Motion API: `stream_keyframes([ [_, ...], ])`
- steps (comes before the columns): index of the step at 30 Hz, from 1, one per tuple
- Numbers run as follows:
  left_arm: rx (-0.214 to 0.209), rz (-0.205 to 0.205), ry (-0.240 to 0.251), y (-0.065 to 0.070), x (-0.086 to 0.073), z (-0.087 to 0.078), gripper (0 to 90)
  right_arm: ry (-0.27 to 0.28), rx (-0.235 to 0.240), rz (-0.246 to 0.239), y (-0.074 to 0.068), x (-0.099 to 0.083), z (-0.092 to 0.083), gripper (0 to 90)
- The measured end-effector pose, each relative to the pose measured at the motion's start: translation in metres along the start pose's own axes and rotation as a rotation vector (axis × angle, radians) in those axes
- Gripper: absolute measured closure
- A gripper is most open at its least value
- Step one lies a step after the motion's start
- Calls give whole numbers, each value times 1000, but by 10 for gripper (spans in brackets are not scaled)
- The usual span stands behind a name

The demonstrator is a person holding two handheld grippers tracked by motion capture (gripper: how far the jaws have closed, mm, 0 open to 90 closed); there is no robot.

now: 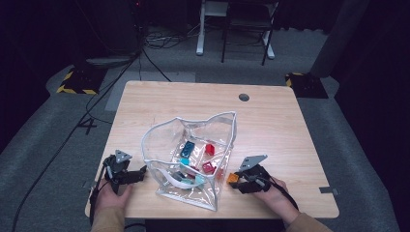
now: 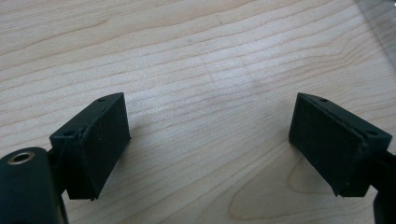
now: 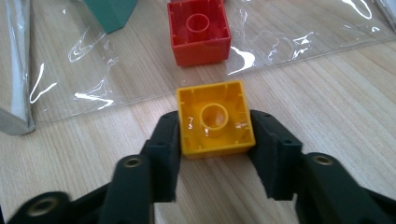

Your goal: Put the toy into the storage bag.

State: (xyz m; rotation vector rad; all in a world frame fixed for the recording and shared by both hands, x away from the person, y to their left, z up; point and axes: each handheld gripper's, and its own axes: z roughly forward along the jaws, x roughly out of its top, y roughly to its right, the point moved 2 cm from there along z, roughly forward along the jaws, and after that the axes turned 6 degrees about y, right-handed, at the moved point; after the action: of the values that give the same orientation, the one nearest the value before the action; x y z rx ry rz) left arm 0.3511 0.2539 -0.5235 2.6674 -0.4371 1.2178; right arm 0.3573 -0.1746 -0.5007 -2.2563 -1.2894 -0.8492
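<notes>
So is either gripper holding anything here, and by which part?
The right gripper holds a yellow block, its fingers pressed on two opposite side walls, hollow underside facing the camera. The left gripper is open over bare table.

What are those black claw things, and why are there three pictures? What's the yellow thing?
A person sits at a wooden table and holds a squeeze tool, called a gripper, in each hand. One picture is taken from above. The other two come from small cameras riding on the grippers, looking along their black jaws.

The right gripper has its jaws shut on a yellow toy brick, hollow side up. The left gripper is open, with bare wood between its jaws.

In the middle of the table lies a clear plastic bag with its top open. Inside it are more toy bricks, such as a red brick lying just behind the plastic.
</notes>
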Motion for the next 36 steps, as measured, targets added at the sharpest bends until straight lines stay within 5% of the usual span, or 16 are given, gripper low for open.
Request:
stream_keyframes([
  [18,-1,-1,1,0,0,0,125,9,16,13,2,4,-14,587],
  [36,0,0,-1,0,-1,-1,130,79,28,34,5,39,-90,587],
])
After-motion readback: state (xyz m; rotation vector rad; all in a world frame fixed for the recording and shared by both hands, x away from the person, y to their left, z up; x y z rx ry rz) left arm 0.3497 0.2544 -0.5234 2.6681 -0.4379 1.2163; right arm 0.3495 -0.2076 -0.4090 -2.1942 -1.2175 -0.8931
